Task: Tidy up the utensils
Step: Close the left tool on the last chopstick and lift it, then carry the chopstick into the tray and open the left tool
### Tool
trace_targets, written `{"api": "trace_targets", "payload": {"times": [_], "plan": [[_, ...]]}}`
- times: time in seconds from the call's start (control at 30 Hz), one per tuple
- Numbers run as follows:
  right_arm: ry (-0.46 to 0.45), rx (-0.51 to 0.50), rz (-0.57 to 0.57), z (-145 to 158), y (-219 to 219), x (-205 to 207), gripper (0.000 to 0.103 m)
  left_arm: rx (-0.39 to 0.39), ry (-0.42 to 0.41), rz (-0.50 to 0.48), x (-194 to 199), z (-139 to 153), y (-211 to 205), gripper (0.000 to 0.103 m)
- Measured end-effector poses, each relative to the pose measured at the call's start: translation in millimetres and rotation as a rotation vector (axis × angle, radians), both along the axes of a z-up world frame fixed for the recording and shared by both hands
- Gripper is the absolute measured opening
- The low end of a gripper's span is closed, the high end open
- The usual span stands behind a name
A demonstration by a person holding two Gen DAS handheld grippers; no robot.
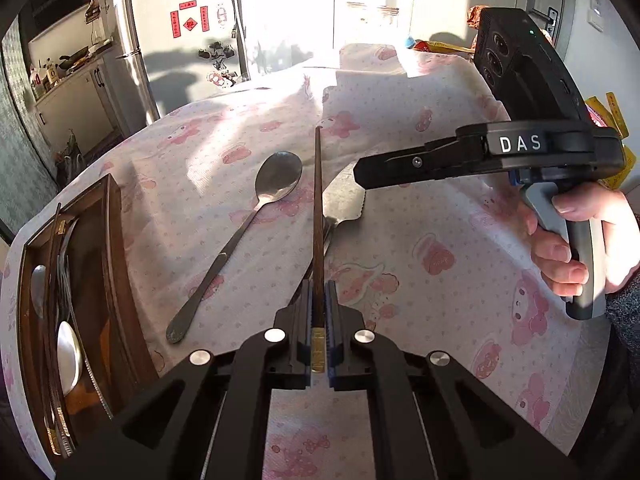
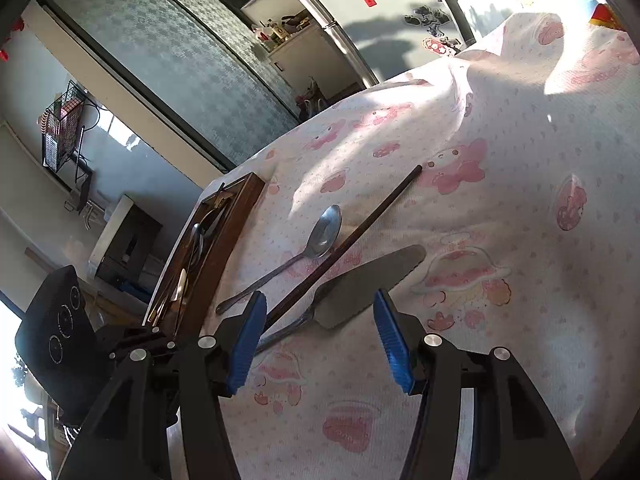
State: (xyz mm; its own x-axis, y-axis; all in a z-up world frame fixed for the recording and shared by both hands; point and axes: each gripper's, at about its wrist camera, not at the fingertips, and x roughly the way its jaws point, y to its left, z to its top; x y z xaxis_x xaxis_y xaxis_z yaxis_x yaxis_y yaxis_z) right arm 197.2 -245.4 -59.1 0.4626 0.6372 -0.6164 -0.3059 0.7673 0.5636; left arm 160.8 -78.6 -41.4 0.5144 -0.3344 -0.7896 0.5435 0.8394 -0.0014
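left gripper [image 1: 319, 296] jaws clamped on chopstick [image 1: 318, 216] | right gripper [image 2: 320, 312] jaws apart, empty

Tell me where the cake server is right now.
The cake server lies on the pink tablecloth just ahead of the open right hand-held gripper, right of the spoon; the dark chopstick crosses its handle.

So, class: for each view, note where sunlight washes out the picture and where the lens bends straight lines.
Left wrist view: window glare bleaches the top centre; the tablecloth edge curves. Right wrist view: the lower left corner is blown white; the door frame bows.
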Motion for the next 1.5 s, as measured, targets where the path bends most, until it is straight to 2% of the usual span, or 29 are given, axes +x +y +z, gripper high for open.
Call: {"api": "trace_targets", "payload": {"times": [0.43,0.63,0.8,0.83,0.9,0.93,1.07,1.27,1.5], "plan": [[0.019,0.01,0.002,-3,2,0,0.056,-0.011,-0.042,-0.082,-22,17,-32,0.007],[0.061,0.061,-0.009,-10,-3,4,0.057,-0.041,-0.051,-0.109,-30,22,-34,0.007],[0.054,0.05,-0.012,-9,-2,5,0.057,-0.031,-0.057,-0.124,-34,22,-36,0.007],[0.046,0.039,-0.015,-8,-1,4,0.056,-0.029,-0.056,-0.125,-34,22,-36,0.007],[0.039,0.023,-0.02,-7,0,3,0.043,-0.026,-0.056,-0.122,-33,21,-35,0.007],[0.041,0.023,-0.02,-8,0,3,0.043,-0.025,-0.055,-0.122,-33,21,-35,0.007],[0.03,0.005,-0.022,-9,0,3,0.029,-0.016,-0.053,-0.118,-33,17,-31,0.007],[0.004,-0.003,-0.005,-1,9,6,0.023,-0.025,-0.058,-0.117,-34,13,-23,0.007],[-0.01,-0.02,0.022,10,38,8,0.023,-0.055,-0.077,-0.094,-38,17,7,0.007]]}}
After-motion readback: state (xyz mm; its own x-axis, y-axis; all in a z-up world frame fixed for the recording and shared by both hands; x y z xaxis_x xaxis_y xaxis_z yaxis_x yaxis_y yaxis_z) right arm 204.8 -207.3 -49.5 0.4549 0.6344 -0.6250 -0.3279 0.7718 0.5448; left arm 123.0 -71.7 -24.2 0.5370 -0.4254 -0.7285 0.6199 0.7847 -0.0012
